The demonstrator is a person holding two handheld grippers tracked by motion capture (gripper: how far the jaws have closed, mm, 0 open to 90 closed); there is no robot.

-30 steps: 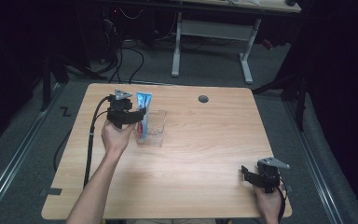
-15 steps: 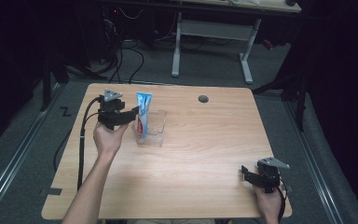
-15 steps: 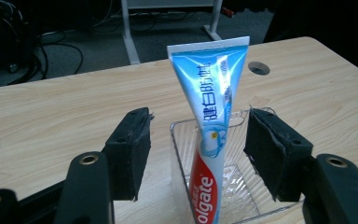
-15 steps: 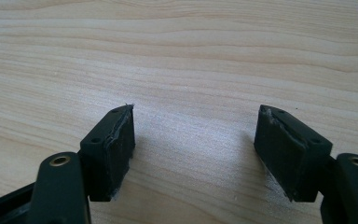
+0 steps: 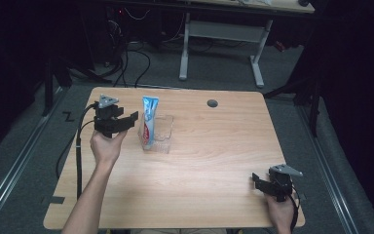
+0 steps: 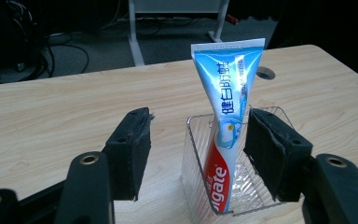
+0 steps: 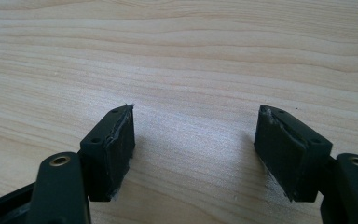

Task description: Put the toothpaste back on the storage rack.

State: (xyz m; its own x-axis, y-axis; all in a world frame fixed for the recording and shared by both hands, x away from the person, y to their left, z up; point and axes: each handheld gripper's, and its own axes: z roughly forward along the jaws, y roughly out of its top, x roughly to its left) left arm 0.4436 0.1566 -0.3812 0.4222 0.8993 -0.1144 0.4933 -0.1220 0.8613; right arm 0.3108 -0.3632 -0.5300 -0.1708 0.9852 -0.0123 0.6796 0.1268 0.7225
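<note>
1. Your left tool (image 5: 129, 119) is released, just beside the toothpaste tube (image 5: 149, 121) standing in the clear tray (image 5: 163, 141) on the desk (image 5: 209, 165).
2. Bump it, and the tube could topple.
3. Your right tool (image 7: 193, 149) rests released.

It was a lab or workshop, dim beyond one lit wooden table (image 5: 214, 161) with a cable hole (image 5: 212, 103). Grey carpet (image 5: 24, 161) lay around it, and at the far side stood a white-legged desk (image 5: 221, 34) and tangled cables (image 5: 126, 58).
</note>
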